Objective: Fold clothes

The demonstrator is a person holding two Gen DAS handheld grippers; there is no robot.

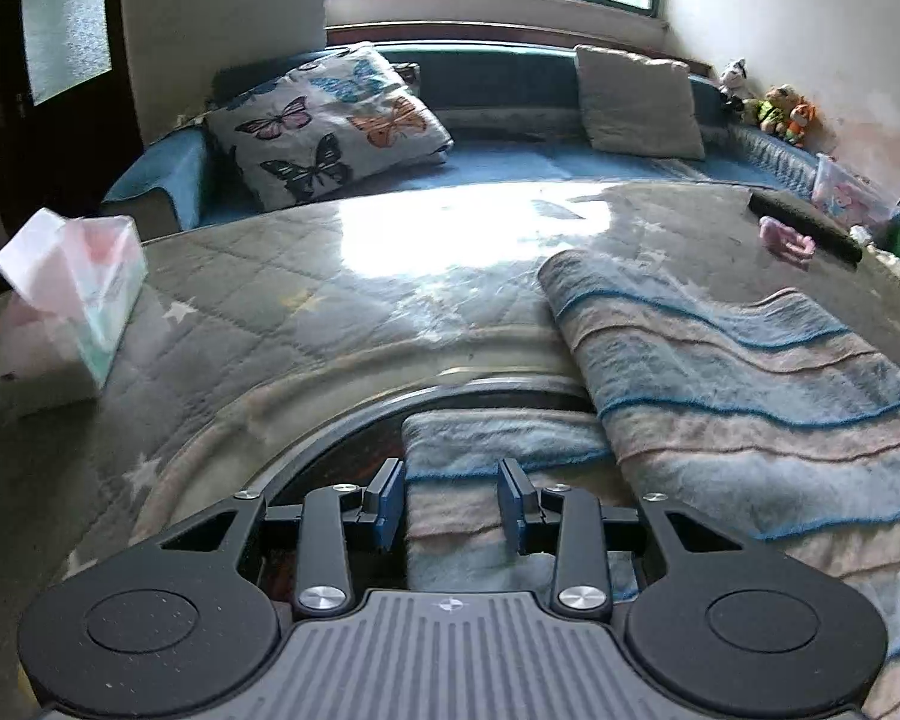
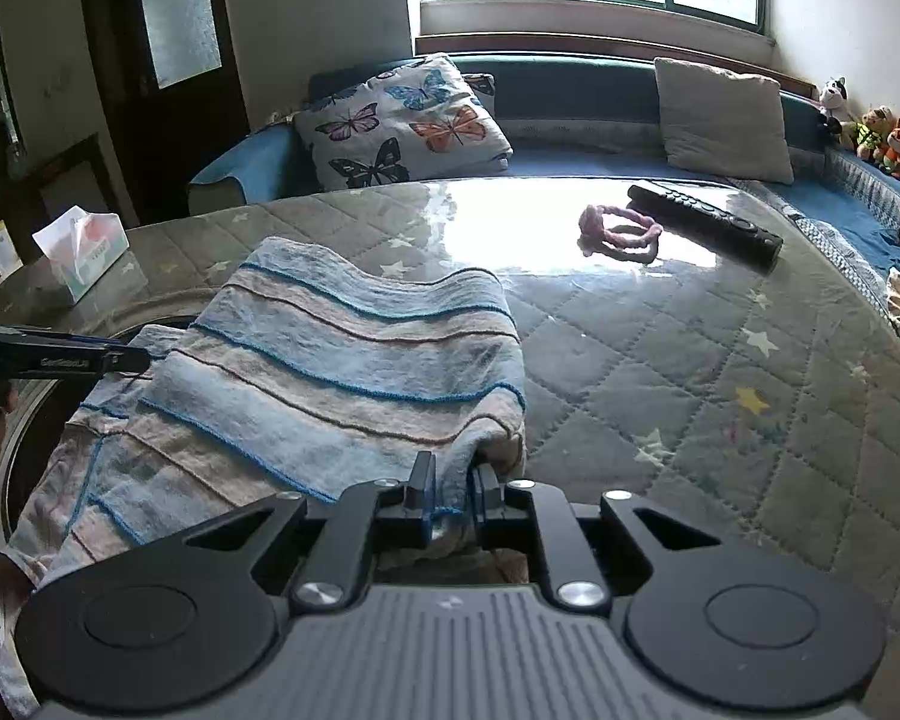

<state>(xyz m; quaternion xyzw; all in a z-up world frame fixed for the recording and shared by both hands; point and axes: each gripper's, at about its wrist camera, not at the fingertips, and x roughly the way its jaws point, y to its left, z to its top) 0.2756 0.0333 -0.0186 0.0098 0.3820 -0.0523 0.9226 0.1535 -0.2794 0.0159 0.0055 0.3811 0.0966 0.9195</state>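
Left wrist view shows the left gripper [image 1: 453, 501] with its blue-padded jaws spread, a band of the fluffy blue-and-beige striped garment [image 1: 744, 396] lying between them without either pad pressing it. That garment sits partly folded on the grey quilted star-patterned table cover [image 1: 258, 300], one edge hanging over the table's near rim. Right wrist view has the right gripper [image 2: 453, 489] nearly closed, pinching the garment's near corner. A white tissue box [image 1: 81, 306] with one tissue sticking out stands well left.
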